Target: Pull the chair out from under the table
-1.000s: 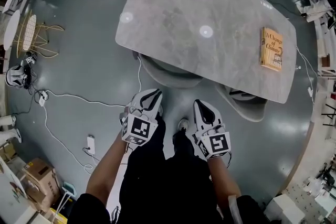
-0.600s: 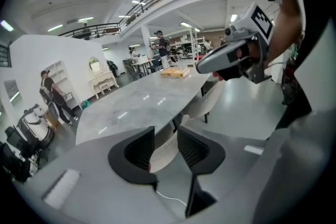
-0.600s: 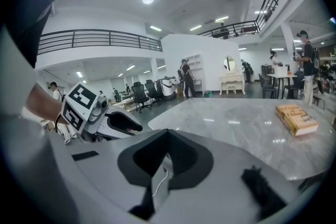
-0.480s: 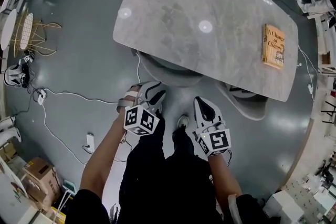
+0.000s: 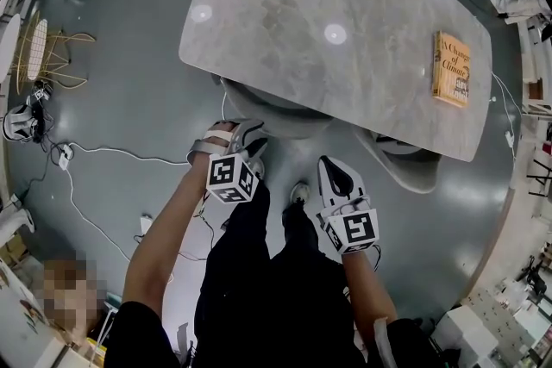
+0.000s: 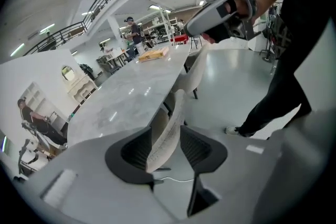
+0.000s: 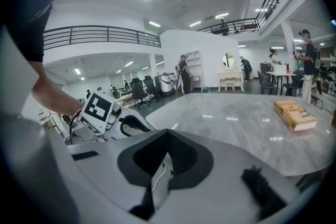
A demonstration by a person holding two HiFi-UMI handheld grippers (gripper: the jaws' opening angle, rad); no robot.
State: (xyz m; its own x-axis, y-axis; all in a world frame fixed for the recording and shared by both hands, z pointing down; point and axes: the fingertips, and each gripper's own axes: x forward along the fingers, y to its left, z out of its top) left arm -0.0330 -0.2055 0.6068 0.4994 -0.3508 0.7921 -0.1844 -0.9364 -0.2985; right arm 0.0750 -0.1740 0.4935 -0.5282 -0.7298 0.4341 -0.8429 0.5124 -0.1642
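Note:
The grey chair [image 5: 269, 115] is tucked under the near edge of the marble table [image 5: 285, 4]; only its curved back shows. My left gripper [image 5: 233, 134] reaches down to that back. In the left gripper view the pale rim of the chair back [image 6: 171, 118] stands between the two dark pads [image 6: 137, 149] with gaps on both sides. The left gripper [image 6: 167, 147] has just been opening and is open around the rim. My right gripper [image 5: 333, 170] hangs shut and empty to the right of it, above the floor; its pads [image 7: 157, 152] meet.
A second grey chair [image 5: 405, 168] is tucked in further right. A yellow book [image 5: 452, 69] lies at the table's right end. White cables [image 5: 112, 158] trail over the floor at left. The person's shoe [image 5: 299, 195] stands just behind the chair.
The left gripper has rolled, sunk forward to the chair back, and its jaws have spread around the rim. The right gripper has barely shifted.

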